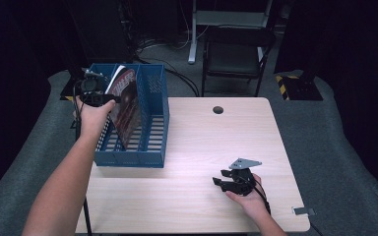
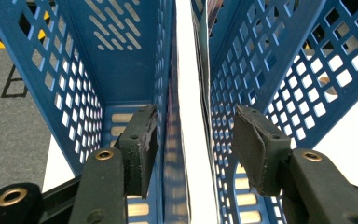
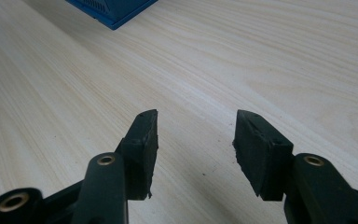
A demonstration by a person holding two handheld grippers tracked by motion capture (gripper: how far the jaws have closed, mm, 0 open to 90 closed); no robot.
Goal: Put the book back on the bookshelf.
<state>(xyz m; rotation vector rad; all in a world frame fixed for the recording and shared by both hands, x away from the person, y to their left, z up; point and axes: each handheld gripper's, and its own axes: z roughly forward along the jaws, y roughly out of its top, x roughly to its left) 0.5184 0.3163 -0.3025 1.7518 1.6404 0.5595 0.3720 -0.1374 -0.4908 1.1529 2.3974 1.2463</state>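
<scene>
I'm working at a pale wooden table [image 1: 192, 147] with a light grain running along it. Near its far edge there is a small round dark hole [image 1: 218, 109] in the top. On the left part of the table stands a blue file rack [image 1: 150, 123] with perforated walls and upright compartments; its base sits flat on the wood, close to the left edge. My right tongs [image 1: 225, 179] rest low on the table at the near right, their tips spread apart over bare wood. A small grey tab [image 1: 303, 211] lies at the near right corner.
</scene>
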